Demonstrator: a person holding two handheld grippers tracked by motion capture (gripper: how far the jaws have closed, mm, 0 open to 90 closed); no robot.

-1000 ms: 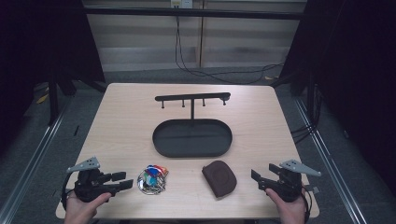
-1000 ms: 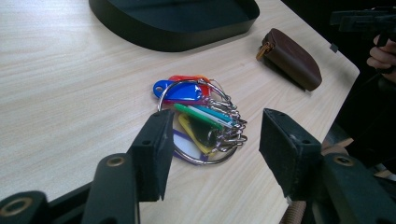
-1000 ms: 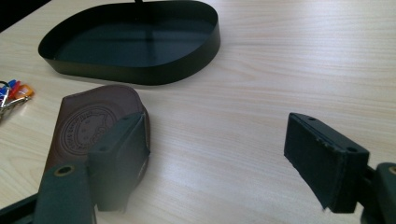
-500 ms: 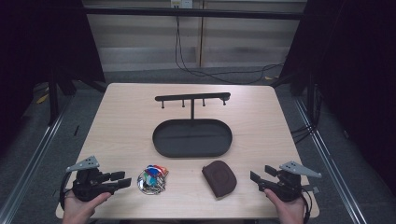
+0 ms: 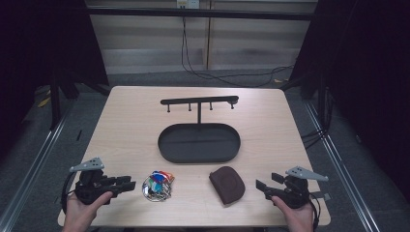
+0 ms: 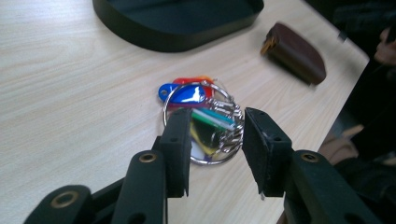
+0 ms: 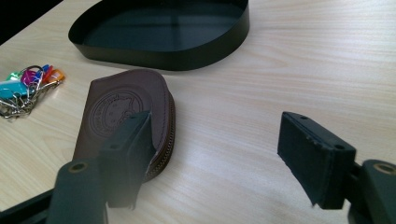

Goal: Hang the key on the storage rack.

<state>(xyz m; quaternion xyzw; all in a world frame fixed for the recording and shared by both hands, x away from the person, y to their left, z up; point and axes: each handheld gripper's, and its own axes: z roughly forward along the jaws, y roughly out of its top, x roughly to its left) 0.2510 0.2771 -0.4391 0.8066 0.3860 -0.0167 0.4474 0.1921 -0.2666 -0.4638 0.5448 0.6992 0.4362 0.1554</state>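
Note:
A bunch of keys [image 5: 157, 186] with coloured tags lies on a metal ring near the table's front edge, left of centre. My left gripper [image 5: 124, 184] rests just left of it, open. In the left gripper view the jaws [image 6: 215, 140] frame the keys [image 6: 201, 116] without touching them. A brown leather pouch [image 5: 227, 182] lies flat to the right of the keys. My right gripper [image 5: 263, 186] sits right of it, wide open and empty. In the right gripper view its left jaw overlaps the pouch [image 7: 121, 105], and the gripper's gap [image 7: 219, 140] is over bare table.
A black oval tray [image 5: 167, 150] sits at the table's middle, with a black T-shaped hook stand [image 5: 199, 102] rising from its back. It shows as the tray [image 6: 154, 39] in the left gripper view and the tray [image 7: 187, 59] in the right gripper view. Bare wood surrounds both.
Both grippers have shifted only very slightly. The keys and the pouch lie where they were.

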